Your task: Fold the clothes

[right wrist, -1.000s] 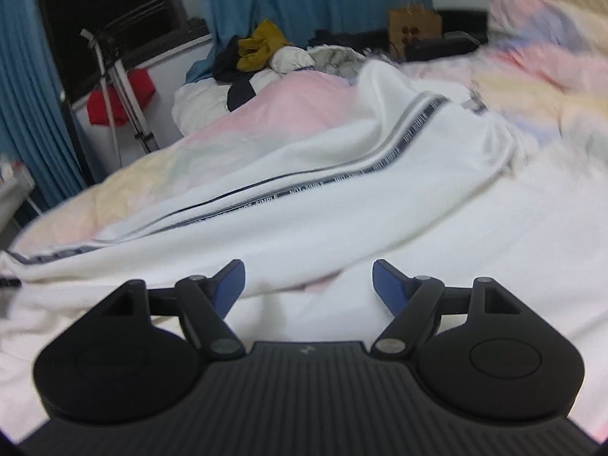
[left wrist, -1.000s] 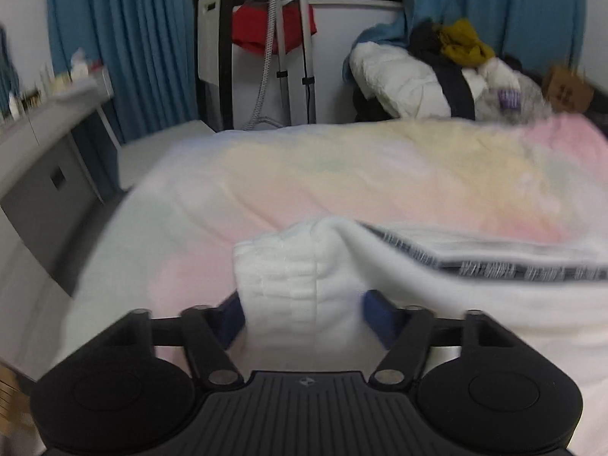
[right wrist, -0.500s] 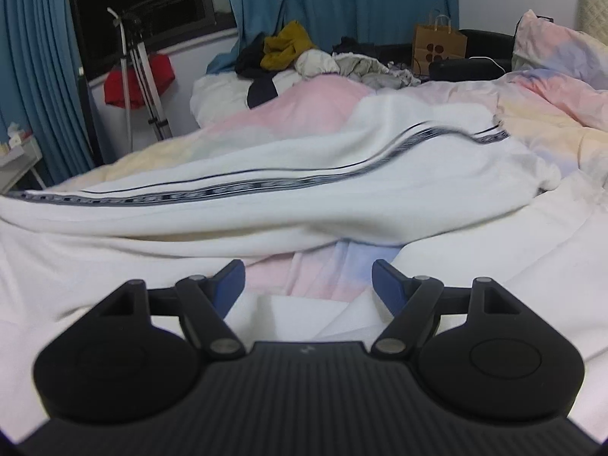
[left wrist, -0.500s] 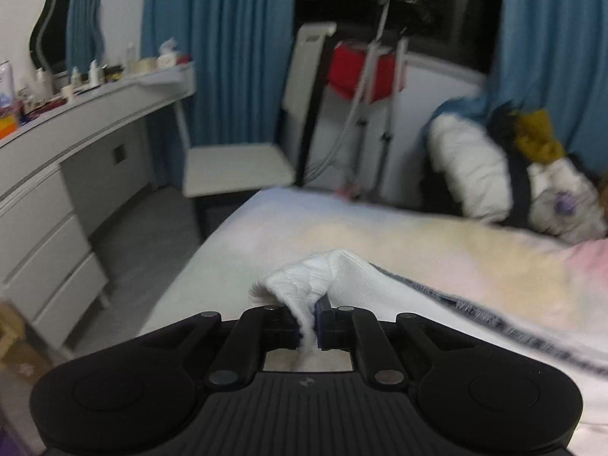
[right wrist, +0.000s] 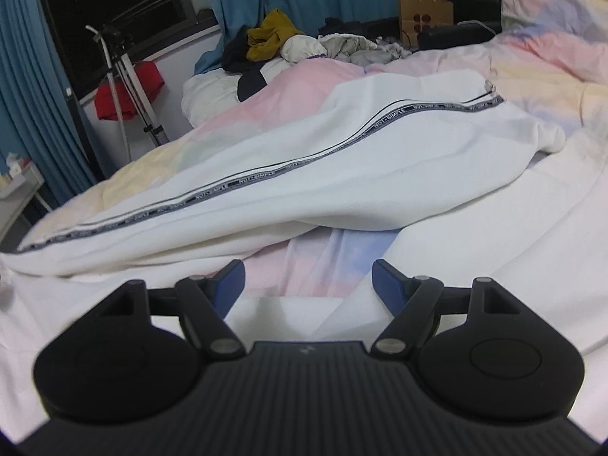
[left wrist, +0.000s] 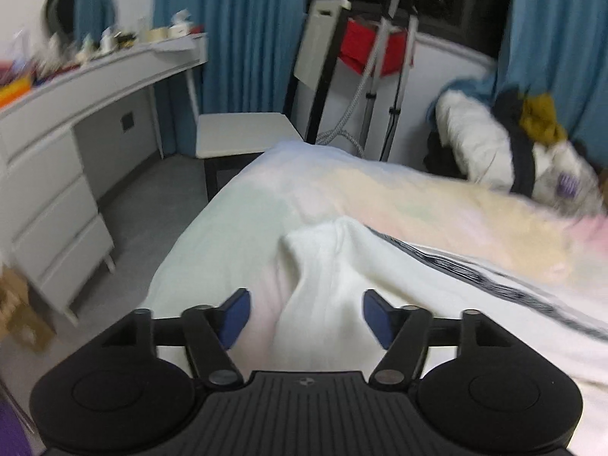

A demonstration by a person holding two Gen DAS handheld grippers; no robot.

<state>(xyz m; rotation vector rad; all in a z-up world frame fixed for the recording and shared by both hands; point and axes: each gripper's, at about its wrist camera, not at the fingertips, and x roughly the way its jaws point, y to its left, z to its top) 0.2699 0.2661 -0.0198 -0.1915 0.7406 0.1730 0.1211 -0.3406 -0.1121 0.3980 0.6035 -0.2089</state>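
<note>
Left gripper (left wrist: pixel 306 317) jaws just opened, white trousers (left wrist: pixel 342 288) loose between; right gripper (right wrist: pixel 307 285) released; clothes pile (right wrist: pixel 288 41) at 12 o'clock.

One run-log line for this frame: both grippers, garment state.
left gripper: open, jaws just opened, white trousers cuff between pads, unpressed | right gripper: open, empty, over bedsheet | trousers: laid out on bed

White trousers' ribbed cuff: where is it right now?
In the left wrist view the white ribbed cuff lies on the pastel bedspread just ahead of the open left gripper, near the bed's foot corner.
</note>
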